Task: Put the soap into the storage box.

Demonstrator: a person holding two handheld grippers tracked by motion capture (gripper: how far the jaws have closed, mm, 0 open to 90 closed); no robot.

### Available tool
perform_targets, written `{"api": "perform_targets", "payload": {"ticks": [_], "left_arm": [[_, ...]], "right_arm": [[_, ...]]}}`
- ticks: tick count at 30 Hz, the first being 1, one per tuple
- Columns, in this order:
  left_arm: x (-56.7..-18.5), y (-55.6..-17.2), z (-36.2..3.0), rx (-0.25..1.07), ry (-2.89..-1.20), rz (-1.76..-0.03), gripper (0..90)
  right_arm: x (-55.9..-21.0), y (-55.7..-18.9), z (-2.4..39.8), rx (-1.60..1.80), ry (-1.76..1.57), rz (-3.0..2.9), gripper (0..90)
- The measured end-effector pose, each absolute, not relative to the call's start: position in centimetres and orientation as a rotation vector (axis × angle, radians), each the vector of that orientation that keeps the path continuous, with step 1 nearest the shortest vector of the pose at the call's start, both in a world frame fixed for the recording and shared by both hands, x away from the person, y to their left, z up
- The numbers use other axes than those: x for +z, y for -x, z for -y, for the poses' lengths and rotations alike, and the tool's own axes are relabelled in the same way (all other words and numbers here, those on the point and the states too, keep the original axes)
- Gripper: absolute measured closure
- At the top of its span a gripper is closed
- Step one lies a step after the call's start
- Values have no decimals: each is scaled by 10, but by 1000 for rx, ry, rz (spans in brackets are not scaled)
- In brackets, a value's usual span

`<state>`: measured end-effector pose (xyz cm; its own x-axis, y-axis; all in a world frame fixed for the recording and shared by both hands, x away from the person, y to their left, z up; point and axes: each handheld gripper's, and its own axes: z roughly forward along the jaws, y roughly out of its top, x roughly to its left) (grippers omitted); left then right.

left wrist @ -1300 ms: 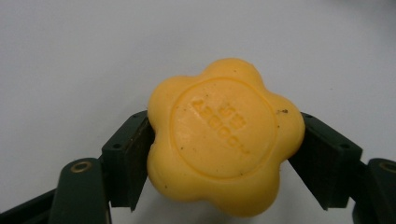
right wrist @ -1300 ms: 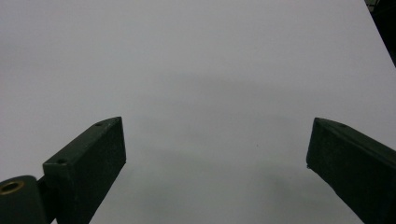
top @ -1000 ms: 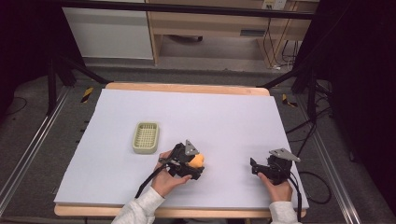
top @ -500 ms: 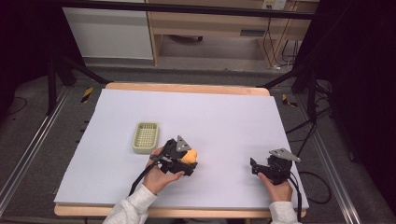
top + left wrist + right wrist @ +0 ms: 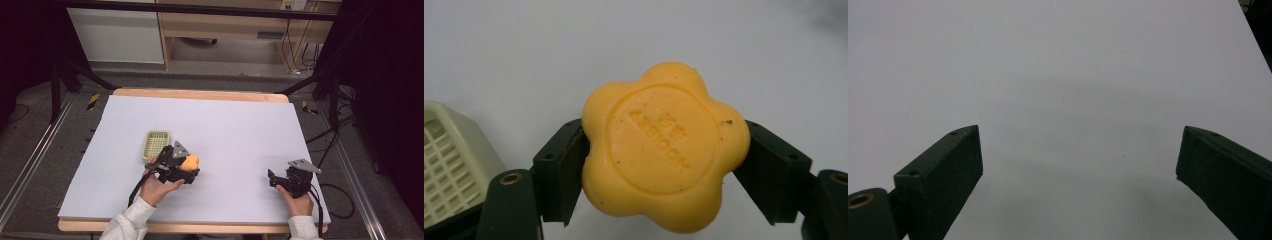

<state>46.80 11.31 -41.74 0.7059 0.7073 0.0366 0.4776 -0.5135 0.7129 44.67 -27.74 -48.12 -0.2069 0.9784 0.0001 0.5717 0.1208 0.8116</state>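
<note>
Left gripper view: left tongs point(image 5: 666, 165) clamped on orange flower-shaped soap point(image 5: 664, 152); right tongs point(image 5: 1078, 175) spread, nothing between.

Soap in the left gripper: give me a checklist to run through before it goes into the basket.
1. Soap clamped between both left fingers: ok.
2. Soap clear of the table: cannot tell.
3. Basket empty: ok in the high view, though only part of it shows in the left gripper view.
4. Basket upright, beside the left gripper: ok.
5. Right gripper open, empty and well away from the basket: ok.
6. Soap over the basket: not ok, it is beside it.
</note>
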Motion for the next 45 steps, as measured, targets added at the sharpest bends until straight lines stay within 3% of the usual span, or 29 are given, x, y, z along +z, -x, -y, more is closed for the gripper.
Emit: {"api": "perform_targets", "payload": {"ticks": [18, 45], "left_arm": [[-397, -478, -157, 499, -2150, -986, 263], [-396, -509, -185, 547, -2106, -1131, 264]], "right_arm": [[-481, -447, 277, 947, -1499, -1846, 52], [-481, -447, 277, 943, -1498, -1841, 53]]}}
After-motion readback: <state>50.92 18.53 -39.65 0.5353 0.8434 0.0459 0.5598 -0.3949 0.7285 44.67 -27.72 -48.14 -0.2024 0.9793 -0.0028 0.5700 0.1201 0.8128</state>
